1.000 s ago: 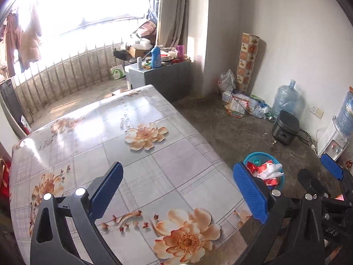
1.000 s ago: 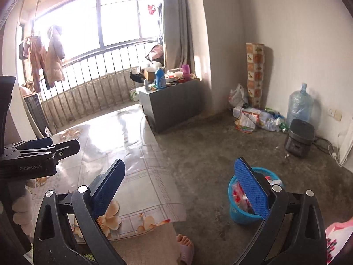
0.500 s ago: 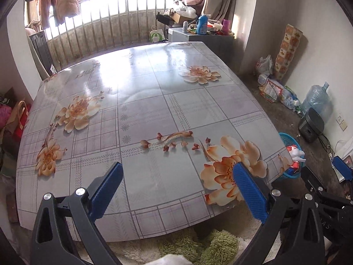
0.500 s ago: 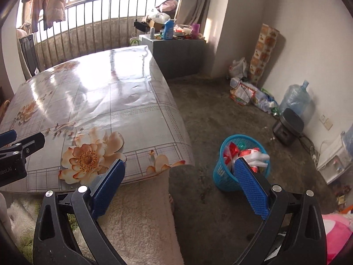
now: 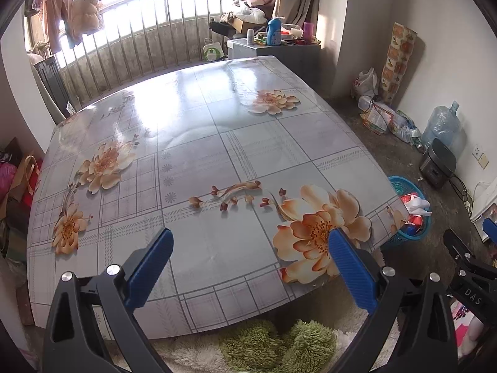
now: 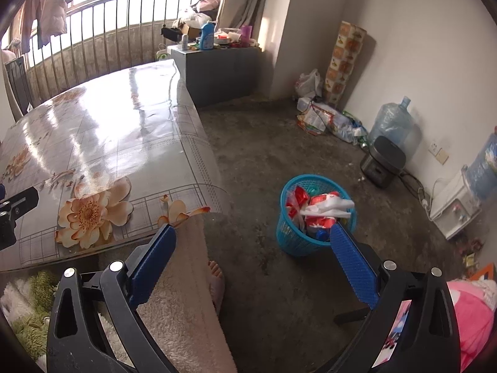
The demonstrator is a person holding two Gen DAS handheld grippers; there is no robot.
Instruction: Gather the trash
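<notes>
My left tongs (image 5: 248, 267) hang wide apart and empty over the near edge of the worktop (image 5: 198, 143), whose flowered oilcloth lies bare. My right tongs (image 6: 250, 264) are just as wide, holding nothing, above the concrete floor (image 6: 279, 143) beside the worktop. To their right the blue mesh wastebasket (image 6: 295, 242) stands on the floor, stuffed with red-and-white wrappers (image 6: 323, 208).

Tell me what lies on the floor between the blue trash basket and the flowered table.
Only bare concrete floor separates the blue trash basket from the flowered table, as the right wrist view shows; a bare foot sits nearer the camera.
</notes>
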